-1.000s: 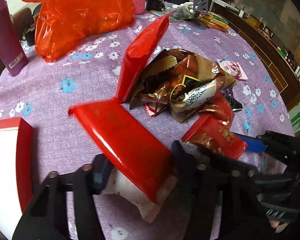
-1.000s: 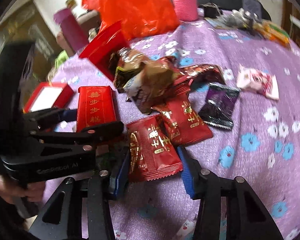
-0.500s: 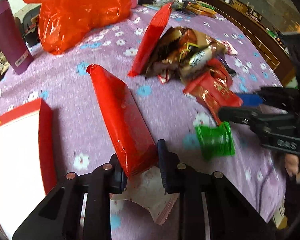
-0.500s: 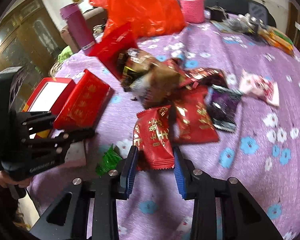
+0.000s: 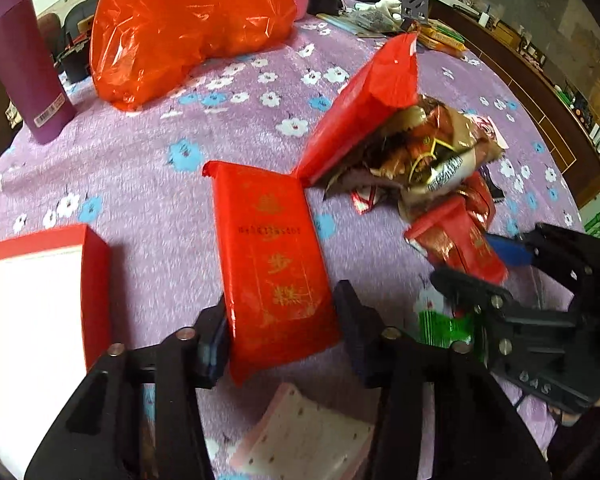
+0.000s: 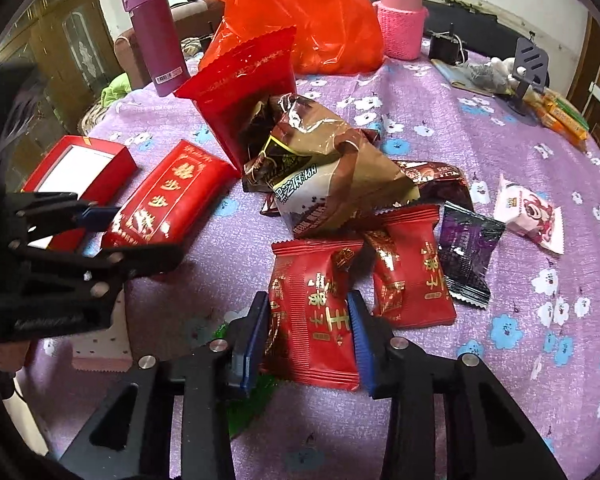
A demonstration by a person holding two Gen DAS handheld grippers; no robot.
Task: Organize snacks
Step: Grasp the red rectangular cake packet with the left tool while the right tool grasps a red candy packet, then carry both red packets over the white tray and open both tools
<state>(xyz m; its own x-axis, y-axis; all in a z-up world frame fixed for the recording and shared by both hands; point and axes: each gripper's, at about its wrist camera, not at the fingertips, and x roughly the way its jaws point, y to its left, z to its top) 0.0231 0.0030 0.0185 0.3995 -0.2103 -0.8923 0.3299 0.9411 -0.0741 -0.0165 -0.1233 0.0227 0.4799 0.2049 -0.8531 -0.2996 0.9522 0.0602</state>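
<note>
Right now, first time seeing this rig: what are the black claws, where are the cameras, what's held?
There is no robot. A person holds a two-finger gripper in each hand, and a fisheye camera on each looks along its fingers. One picture comes from the left gripper, the other from the right gripper. Both look down on a purple flowered tablecloth with a snack pile, an orange plastic bag and a red box. The left jaws are opening around a long red packet lying flat. The right jaws clamp a small red packet.
</note>
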